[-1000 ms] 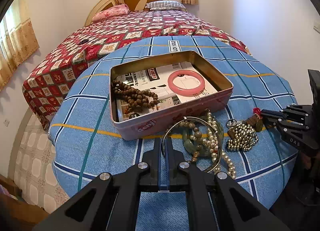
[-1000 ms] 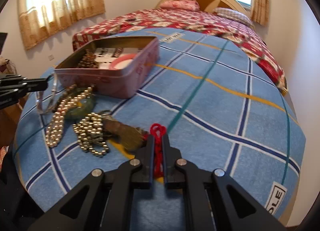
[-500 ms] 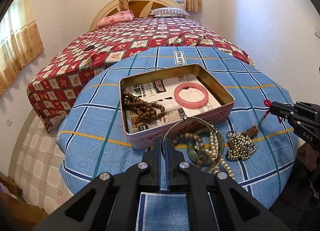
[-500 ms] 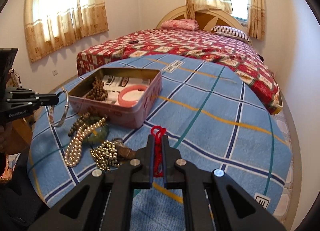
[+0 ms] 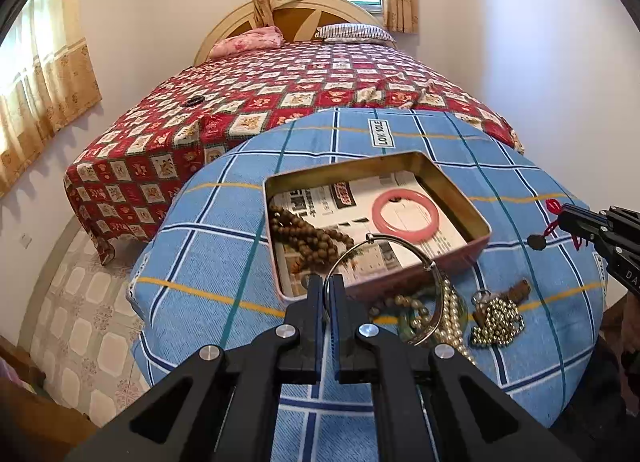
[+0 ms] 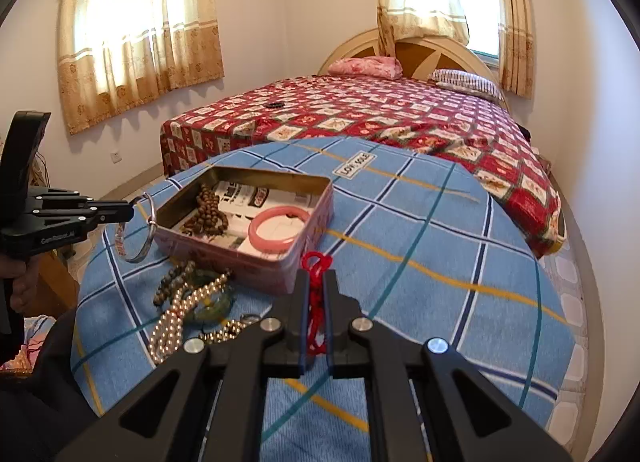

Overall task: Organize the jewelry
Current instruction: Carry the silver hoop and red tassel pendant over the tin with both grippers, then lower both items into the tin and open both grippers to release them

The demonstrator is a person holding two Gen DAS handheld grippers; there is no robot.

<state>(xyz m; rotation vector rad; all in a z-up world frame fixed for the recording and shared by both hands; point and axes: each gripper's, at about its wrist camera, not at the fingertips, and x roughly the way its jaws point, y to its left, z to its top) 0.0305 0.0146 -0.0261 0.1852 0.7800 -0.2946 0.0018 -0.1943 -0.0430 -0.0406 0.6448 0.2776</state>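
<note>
A pink tin (image 5: 476,218) (image 6: 320,218) lined with newspaper sits on the round blue table and holds a pink bangle (image 5: 406,215) (image 6: 279,229) and brown wooden beads (image 5: 308,236) (image 6: 208,214). My left gripper (image 5: 327,286) (image 6: 130,211) is shut on a thin silver bangle (image 5: 438,294) (image 6: 147,236), lifted near the tin's front edge. My right gripper (image 6: 316,282) (image 5: 562,216) is shut on a red cord (image 6: 316,262) (image 5: 554,206), from which a small dark pendant (image 5: 534,242) hangs above the table right of the tin.
On the cloth in front of the tin lie a pearl strand (image 5: 454,314) (image 6: 176,318), a green beaded bracelet (image 5: 412,322) (image 6: 212,308), a metal-bead chain (image 5: 496,322) and a brown piece (image 5: 516,290). A bed with a red quilt (image 5: 300,90) stands behind the table.
Both grippers have risen and drawn back from the table. The silver bangle came up off the jewelry pile; the red cord left the table with its pendant now hanging free.
</note>
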